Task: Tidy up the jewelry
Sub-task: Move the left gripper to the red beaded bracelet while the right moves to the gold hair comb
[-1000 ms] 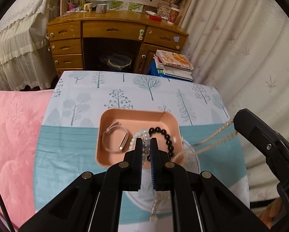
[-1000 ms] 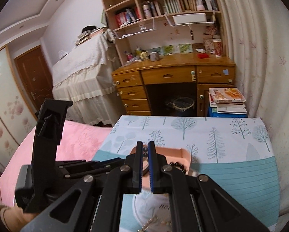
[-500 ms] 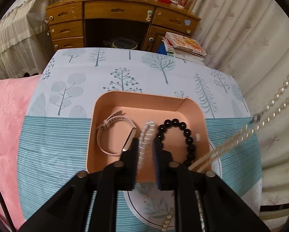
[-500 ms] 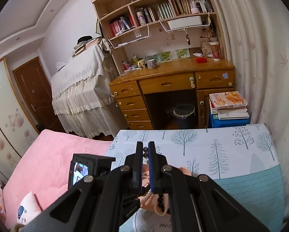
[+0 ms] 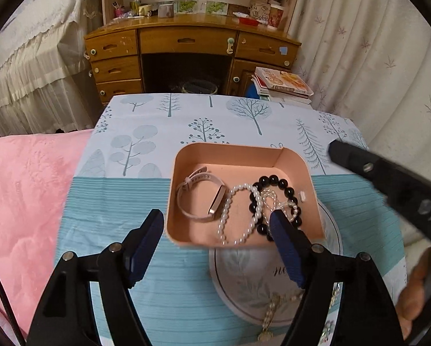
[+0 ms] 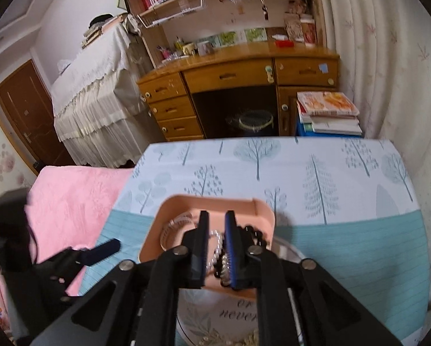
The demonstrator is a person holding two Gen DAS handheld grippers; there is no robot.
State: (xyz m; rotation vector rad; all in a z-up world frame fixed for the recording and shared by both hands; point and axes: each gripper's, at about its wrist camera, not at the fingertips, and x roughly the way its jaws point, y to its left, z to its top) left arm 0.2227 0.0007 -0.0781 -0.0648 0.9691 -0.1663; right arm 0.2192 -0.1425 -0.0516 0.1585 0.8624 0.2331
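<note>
A pink tray (image 5: 186, 155) sits on the tree-print table. It holds a pink watch (image 5: 198, 196), a white pearl necklace (image 5: 238, 210) and a black bead bracelet (image 5: 284, 187). My left gripper (image 5: 215, 222) is open wide over the tray's near edge, empty. My right gripper (image 6: 215, 225) is over the tray (image 6: 169, 210) with its jaws slightly apart, and the pearls (image 6: 217, 242) lie below between them. It also shows at the right in the left wrist view (image 5: 388, 184). A gold chain (image 5: 270, 317) lies on a round white plate (image 5: 244, 274).
The table's cloth (image 5: 158, 132) is white above, teal below. A pink blanket (image 5: 22, 190) lies to the left. A wooden desk (image 5: 186, 46), stacked books (image 5: 281, 86) and a curtain (image 5: 374, 57) stand behind.
My left gripper opened wide and let the pearl necklace drop into the tray. My right gripper came down over the tray and its jaws parted a little.
</note>
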